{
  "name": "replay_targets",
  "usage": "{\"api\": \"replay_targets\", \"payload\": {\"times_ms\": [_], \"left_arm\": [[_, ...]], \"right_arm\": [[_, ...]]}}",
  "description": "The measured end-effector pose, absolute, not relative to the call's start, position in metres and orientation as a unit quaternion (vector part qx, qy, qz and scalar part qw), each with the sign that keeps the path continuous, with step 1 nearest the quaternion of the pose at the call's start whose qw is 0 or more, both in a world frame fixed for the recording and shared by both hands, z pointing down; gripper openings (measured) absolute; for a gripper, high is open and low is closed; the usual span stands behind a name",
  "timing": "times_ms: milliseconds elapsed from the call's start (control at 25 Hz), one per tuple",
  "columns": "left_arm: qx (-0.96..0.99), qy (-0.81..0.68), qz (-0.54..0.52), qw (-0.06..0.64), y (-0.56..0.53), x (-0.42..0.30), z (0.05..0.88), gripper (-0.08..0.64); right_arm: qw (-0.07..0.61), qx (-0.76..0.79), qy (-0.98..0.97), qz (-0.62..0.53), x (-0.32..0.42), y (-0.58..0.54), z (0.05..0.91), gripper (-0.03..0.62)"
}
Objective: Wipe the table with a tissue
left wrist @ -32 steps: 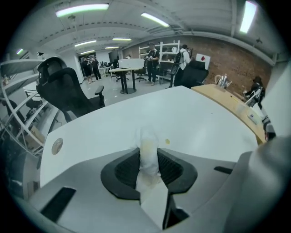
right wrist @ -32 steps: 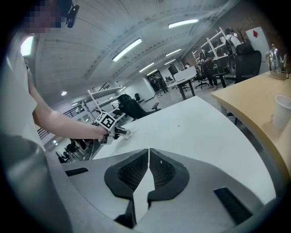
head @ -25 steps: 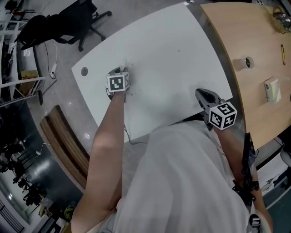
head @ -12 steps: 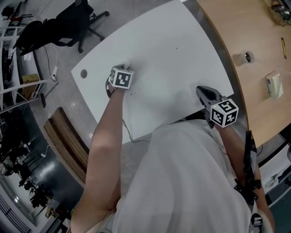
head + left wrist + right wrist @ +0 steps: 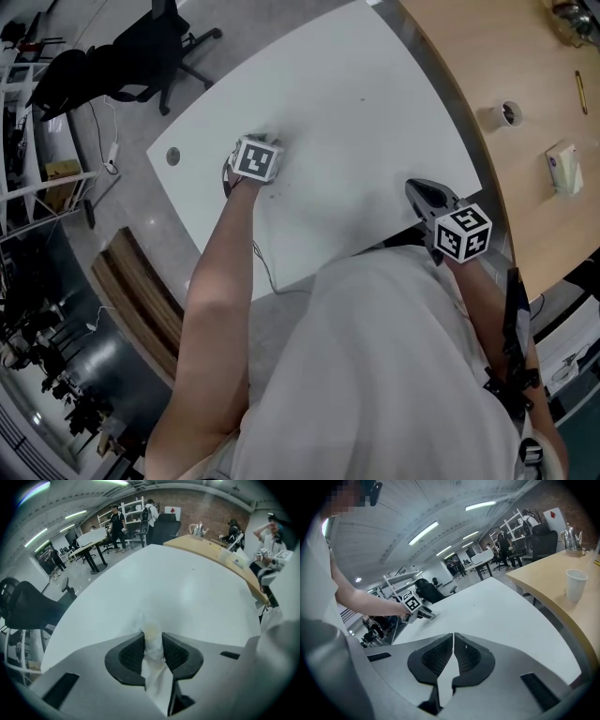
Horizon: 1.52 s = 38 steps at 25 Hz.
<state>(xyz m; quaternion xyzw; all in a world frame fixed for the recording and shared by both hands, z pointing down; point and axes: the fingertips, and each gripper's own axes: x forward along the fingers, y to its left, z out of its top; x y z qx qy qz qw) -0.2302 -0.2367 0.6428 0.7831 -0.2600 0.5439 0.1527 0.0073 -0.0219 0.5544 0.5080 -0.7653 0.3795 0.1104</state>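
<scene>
The tissue (image 5: 157, 677) is clamped between the jaws of the left gripper (image 5: 153, 636), its tip down on the white table (image 5: 356, 122) toward the left end; the wiping step is judged to be in hand. The right gripper (image 5: 453, 635) hangs idle over the near edge, jaws together on nothing. The next move calls for even pressure and a sweep toward the unwiped right side.

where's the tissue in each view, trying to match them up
head view: left of centre, hidden under the left gripper, so not seen.
left gripper view: bottom centre, the tissue is pinched between the jaws.
right gripper view: too small to make out; the left gripper is at middle left.
shared landmark: the white table, in all three views.
</scene>
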Motion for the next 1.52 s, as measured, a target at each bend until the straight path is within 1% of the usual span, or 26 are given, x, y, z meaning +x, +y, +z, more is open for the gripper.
{"api": "replay_targets", "payload": {"times_ms": [320,480,840,1080,1280,1520], "left_arm": [[0.813,-0.168,0.544,0.123,-0.183,-0.168,0.644,0.091],[0.840,-0.196,0.494,0.107,-0.166,-0.139,0.613,0.092],[0.885,-0.208,0.386,0.156,-0.122,-0.109,0.563,0.094],[0.885,-0.211,0.372,0.185,-0.107,-0.108,0.566,0.094],[0.870,-0.244,0.376,0.205,-0.111,-0.111,0.577,0.094],[0.846,-0.301,0.374,0.232,-0.129,-0.105,0.584,0.092]], "right_arm": [[0.115,0.516,-0.767,0.362,-0.006,-0.018,0.544,0.019],[0.110,0.530,-0.763,0.354,-0.009,-0.014,0.538,0.018],[0.098,0.552,-0.756,0.337,-0.017,-0.010,0.528,0.018],[0.098,0.537,-0.764,0.344,-0.019,-0.013,0.535,0.020],[0.097,0.502,-0.789,0.341,-0.017,-0.027,0.536,0.018],[0.091,0.482,-0.799,0.347,0.014,-0.038,0.536,0.018]]}}
